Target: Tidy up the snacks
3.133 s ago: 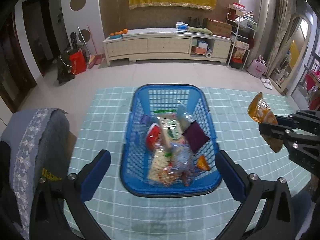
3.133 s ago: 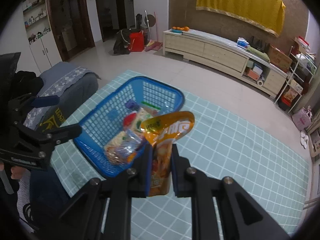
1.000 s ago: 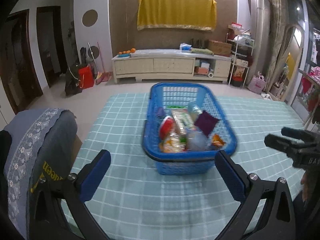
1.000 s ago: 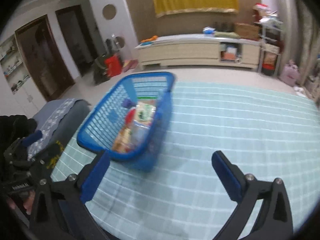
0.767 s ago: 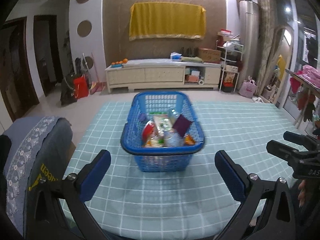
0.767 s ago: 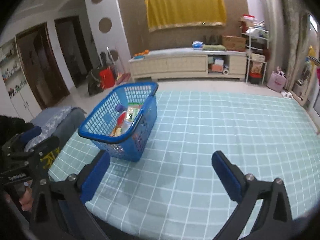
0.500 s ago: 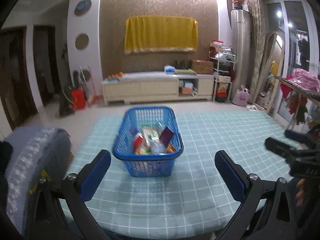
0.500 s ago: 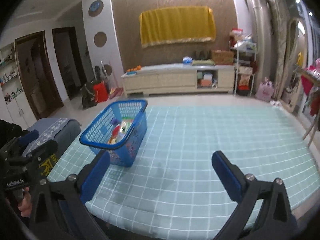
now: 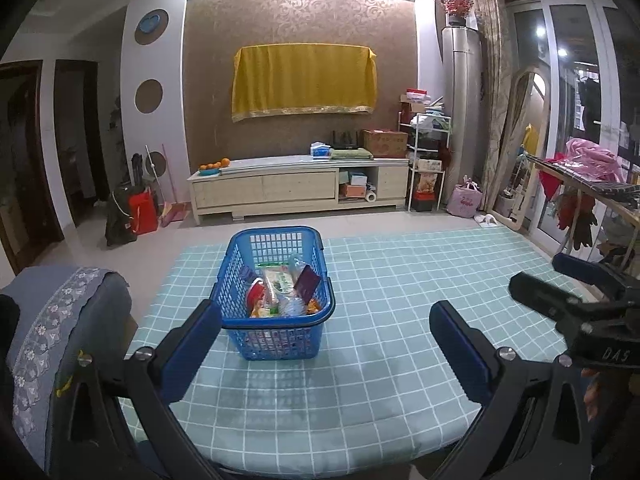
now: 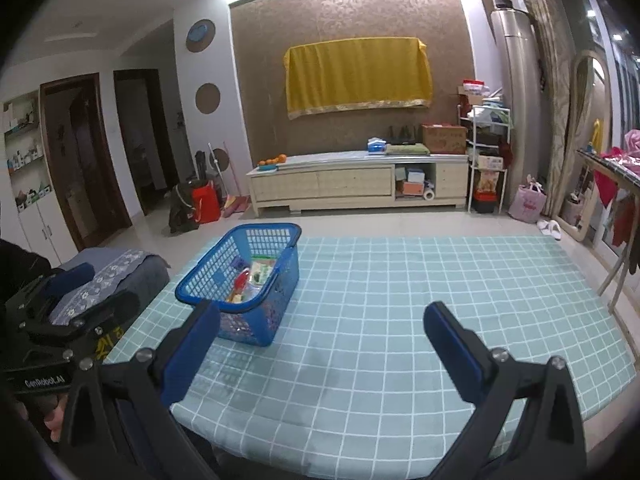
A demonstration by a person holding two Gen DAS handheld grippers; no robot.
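Left gripper (image 9: 326,332): spread, empty, at the table's near edge.
Right gripper (image 10: 322,334): spread, empty.
Snacks (image 9: 282,290): piled in the blue basket (image 9: 276,322), table's left half.
Risk: a careless re-approach could nudge the light basket leftward off the table (image 9: 400,280).

Left gripper (image 9: 326,320): I hold it level, jaws spread wide, nothing between the blue pads (image 9: 192,350). Right gripper (image 10: 320,326): same, jaws wide apart, empty. Each gripper shows at the edge of the other's view; my fingers are visible beneath both bodies.
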